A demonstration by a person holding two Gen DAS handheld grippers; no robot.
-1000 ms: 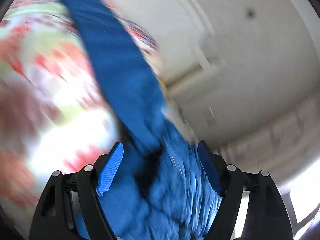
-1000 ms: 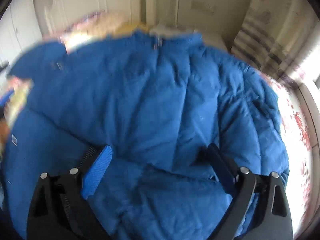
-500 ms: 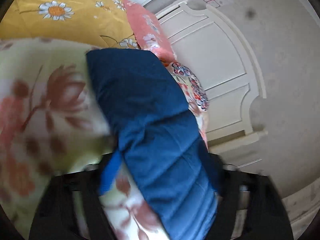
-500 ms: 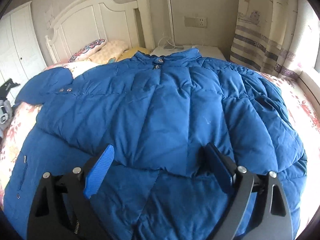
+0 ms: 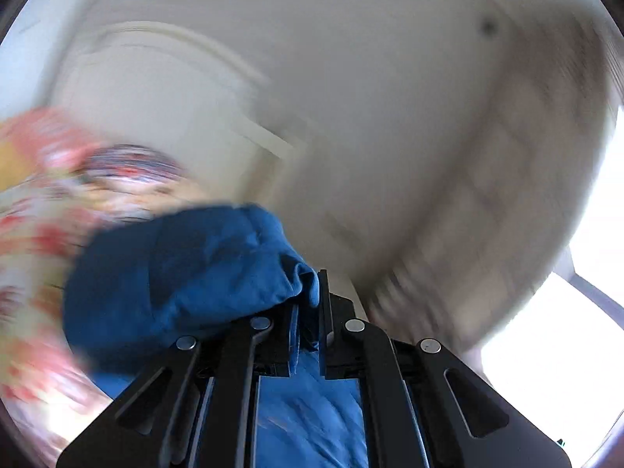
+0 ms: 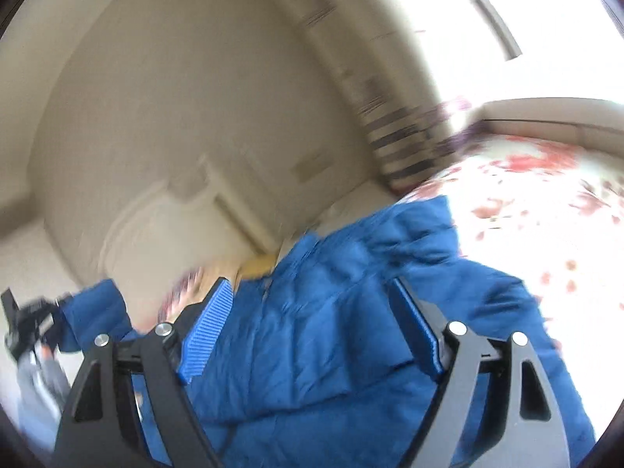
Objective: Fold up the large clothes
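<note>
The left gripper [image 5: 308, 304] is clenched on a pinch of the blue puffer jacket [image 5: 183, 269], the fabric bunched between its jaws and bulging out to one side in a rounded fold, most likely a sleeve end or corner; the view is too blurred to say which. A tight pinch like this suits a thick, slippery quilted garment, which would otherwise slide free once lifted. The right gripper [image 6: 312, 331] has its jaws wide but closing, its ribbed blue pads [image 6: 206, 335] standing either side of a stretch of quilted jacket [image 6: 331, 331] without yet pressing on it, so nothing is held there. That placement looks like a lining-up for a second hold, since folding so large a piece needs two anchor points. Beyond the jaws, the jacket lies spread across a floral bedspread [image 6: 546, 202], its far side rumpled near a white headboard [image 6: 156, 226]. A striped curtain [image 6: 394, 132] hangs by the bright window beyond the bed.
</note>
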